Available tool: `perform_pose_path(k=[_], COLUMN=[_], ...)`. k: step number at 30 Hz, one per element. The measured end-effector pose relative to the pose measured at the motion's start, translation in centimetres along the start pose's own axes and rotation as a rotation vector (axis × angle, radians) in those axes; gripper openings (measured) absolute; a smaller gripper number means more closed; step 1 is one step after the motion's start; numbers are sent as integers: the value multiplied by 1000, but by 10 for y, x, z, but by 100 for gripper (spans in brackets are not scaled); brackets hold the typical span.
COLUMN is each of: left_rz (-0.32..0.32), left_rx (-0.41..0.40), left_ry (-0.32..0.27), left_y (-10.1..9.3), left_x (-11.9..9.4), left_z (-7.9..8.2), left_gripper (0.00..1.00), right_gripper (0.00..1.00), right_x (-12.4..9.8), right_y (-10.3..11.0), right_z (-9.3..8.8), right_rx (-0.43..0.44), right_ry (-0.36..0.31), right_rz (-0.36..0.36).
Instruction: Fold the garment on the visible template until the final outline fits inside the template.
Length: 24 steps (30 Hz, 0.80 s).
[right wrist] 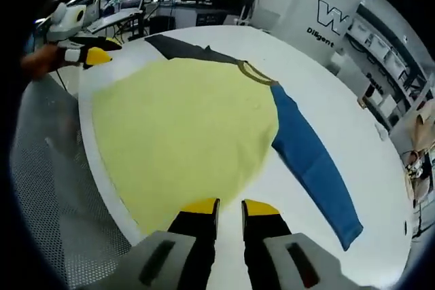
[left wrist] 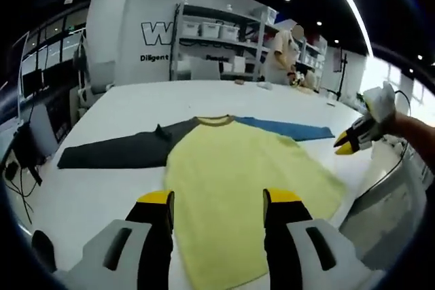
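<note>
A long-sleeved shirt lies flat on the white table [left wrist: 136, 106]. Its body is yellow [left wrist: 238, 168], one sleeve is dark grey [left wrist: 115, 151] and the other is blue [left wrist: 289, 128]. My left gripper [left wrist: 217, 198] hovers over the yellow hem, open, with its jaws wide apart and nothing between them. In this view my right gripper [left wrist: 344, 143] comes in from the right beside the blue sleeve, held by a hand. In the right gripper view the yellow body [right wrist: 183, 127] and blue sleeve [right wrist: 309, 161] spread ahead. My right gripper [right wrist: 230, 207] is open by a narrow gap at the shirt's side edge. The left gripper [right wrist: 95, 56] shows far left.
The table's edge [right wrist: 95, 168] runs close along the shirt, with a grey mesh surface [right wrist: 47, 168] below it. Shelves with white bins [left wrist: 217, 32] and a person [left wrist: 279, 59] stand beyond the table. A chair and cables [left wrist: 30, 147] sit at the left.
</note>
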<state>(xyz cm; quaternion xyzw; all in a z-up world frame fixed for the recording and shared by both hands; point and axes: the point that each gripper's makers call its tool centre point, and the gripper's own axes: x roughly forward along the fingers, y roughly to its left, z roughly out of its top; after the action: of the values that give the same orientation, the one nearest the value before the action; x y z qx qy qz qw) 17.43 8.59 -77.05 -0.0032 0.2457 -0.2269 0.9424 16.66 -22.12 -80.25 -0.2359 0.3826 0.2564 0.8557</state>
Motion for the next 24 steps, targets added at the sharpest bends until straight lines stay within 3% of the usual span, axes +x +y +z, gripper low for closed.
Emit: perform_pose_path(k=[7,12,14,20,24], left_rz=[-14,-25,-25,-25,-26], left_rx=[12,5,2,-7,-7], left_ry=[3,9,10,14,24], left_y=[-3,-3,-3,-2,-2], left_x=[1,3,3,3,4], left_z=[0,-2,-2,-3,-6], left_gripper=[48,48,48,48,48], right_gripper=[9,9,9,10,10], right_x=[4,9,9,9,9], right_y=[-30,-75,-84,-119,-146], right_z=[12,13,13,3,-13], right_rx=[38,104,117,171,219], right_ry=[-49,-68,-71,-72,-62], right_rz=[-69,-149,-162,-222,-272])
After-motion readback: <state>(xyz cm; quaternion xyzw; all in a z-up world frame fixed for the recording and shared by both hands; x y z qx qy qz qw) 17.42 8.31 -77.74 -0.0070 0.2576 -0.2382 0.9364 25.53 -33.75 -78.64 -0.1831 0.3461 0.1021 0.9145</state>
